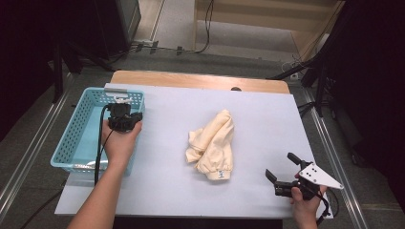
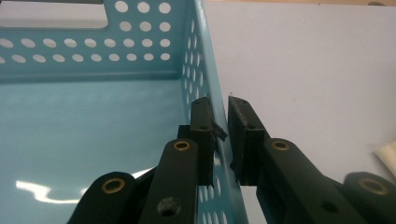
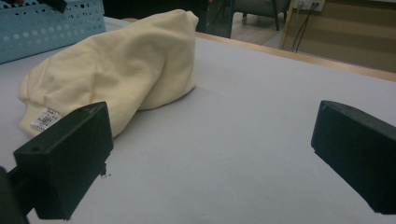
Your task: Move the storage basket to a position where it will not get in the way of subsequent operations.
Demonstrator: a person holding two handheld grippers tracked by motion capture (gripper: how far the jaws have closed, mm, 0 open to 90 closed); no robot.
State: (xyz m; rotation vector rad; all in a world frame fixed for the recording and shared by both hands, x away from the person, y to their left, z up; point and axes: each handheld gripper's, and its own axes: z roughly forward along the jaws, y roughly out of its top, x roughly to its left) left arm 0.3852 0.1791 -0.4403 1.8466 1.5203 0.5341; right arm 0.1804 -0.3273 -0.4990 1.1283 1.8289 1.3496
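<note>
While the left gripper (image 2: 220, 116) pinches the right wall of the perforated light-blue plastic basket (image 1: 79, 131) at the table's left edge, the crumpled cream cloth garment (image 1: 212, 145) lies mid-table, and the right gripper (image 1: 282, 168) rests wide open, holding nothing, near the front right corner.

No text can be read anywhere. A small white label (image 3: 45, 118) is sewn on the cream garment (image 3: 116, 70) mid-desk, but its print is too small to read.
</note>
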